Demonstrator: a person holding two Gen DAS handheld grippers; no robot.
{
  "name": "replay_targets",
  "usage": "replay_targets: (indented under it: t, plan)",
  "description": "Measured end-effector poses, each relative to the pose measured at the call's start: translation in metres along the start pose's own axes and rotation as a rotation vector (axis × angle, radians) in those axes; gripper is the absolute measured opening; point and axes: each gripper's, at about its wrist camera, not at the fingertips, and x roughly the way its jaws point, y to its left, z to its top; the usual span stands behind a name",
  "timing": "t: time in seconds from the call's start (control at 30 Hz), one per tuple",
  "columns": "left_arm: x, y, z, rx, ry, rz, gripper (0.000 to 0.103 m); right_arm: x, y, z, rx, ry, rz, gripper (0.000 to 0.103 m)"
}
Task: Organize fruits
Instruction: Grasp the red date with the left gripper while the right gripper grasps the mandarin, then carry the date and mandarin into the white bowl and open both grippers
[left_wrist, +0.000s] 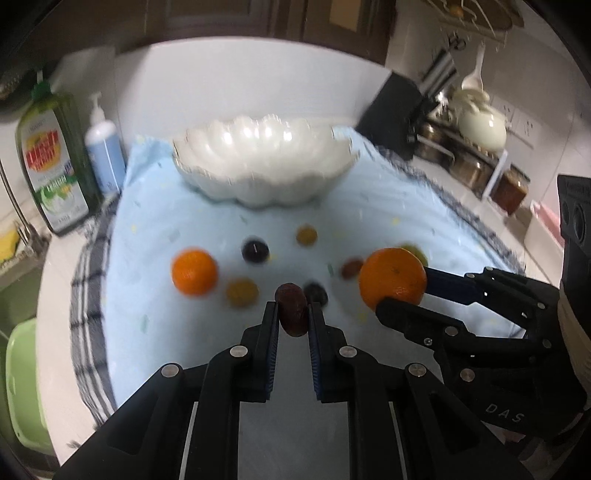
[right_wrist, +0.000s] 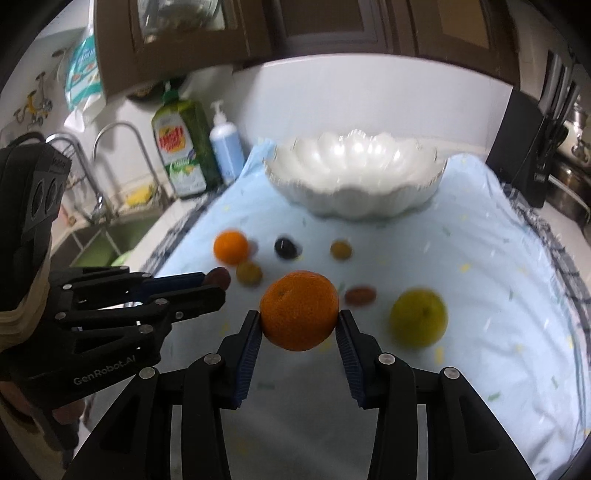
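Left tongs (left_wrist: 293, 314): I had them shut on a date (left_wrist: 291, 309).
Right tongs (right_wrist: 298, 325): I gripped an orange (right_wrist: 299, 310).
Bowl (right_wrist: 354, 173): empty.
Left: the other fruits lay on the cloth (right_wrist: 480, 295).

Your bowl (right_wrist: 354, 177) sits at the cloth's (right_wrist: 480, 258) far edge, loose fruit (right_wrist: 284, 246) scattered before it. Two bottles (right_wrist: 184, 147) stand left of it, beside the sink (right_wrist: 110, 236).

Dim indoor light, motion blur, glare on bowl (left_wrist: 258, 158), fisheye-dark corners
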Motion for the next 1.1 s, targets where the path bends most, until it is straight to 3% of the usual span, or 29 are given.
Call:
replay_targets:
  t: [0.33,0.57,0.87,1.1]
  plan:
    - [-0.016,0.012,0.061,0.052,-0.159,0.051,0.017,-0.003,-0.008,0.065,-0.021,-0.117,-0.092,0.043]
    - [-0.008,0.026,0.11,0.065,-0.222,0.06,0.017,0.009,-0.022,0.113,-0.028,-0.168,-0.137,0.043]
    - [0.034,0.046,0.17,0.054,-0.194,0.066,0.017,0.047,-0.046,0.171,-0.042,-0.139,-0.171,0.043]
    - [0.084,0.063,0.205,0.022,-0.115,0.049,0.017,0.097,-0.077,0.206,-0.024,-0.038,-0.18,0.043]
